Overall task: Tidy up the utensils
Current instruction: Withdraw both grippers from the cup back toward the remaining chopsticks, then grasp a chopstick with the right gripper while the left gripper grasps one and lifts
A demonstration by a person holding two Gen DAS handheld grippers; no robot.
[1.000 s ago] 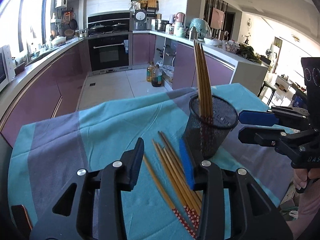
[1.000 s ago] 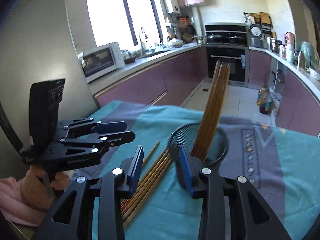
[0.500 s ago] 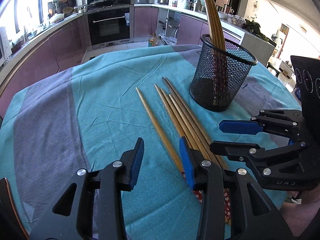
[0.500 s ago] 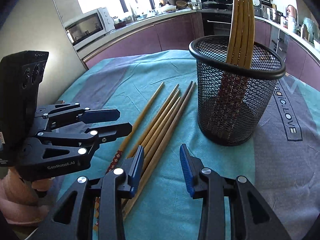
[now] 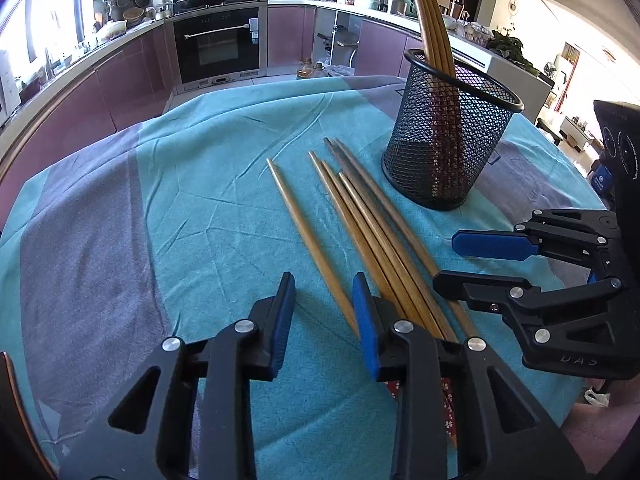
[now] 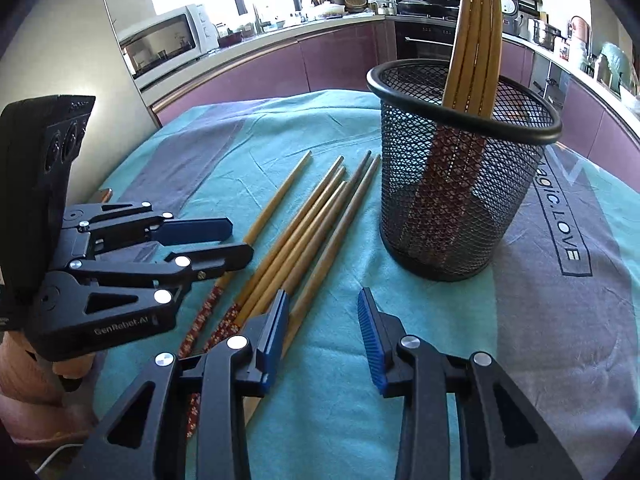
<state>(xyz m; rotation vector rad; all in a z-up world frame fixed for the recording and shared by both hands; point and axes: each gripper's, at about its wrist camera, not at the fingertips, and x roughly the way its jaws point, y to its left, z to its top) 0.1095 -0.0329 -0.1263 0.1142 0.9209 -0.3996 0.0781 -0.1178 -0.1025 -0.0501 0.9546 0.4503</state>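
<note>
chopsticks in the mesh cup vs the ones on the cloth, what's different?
Pose: the chopsticks in the mesh cup stand near upright, leaning on the rim; the chopsticks on the cloth lie flat.
Ends: the cup set has its patterned red ends down and plain tips up; the cloth set points its tips toward the cup, red ends toward the tongs.
Spread: the cup set is bunched; on the cloth one lies apart.
Shared: same wood and red pattern.

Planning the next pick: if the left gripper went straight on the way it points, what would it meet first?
Probably the lone chopstick, which runs up between the left gripper pads. Depth is unclear, so bare teal tablecloth could come first.
</note>
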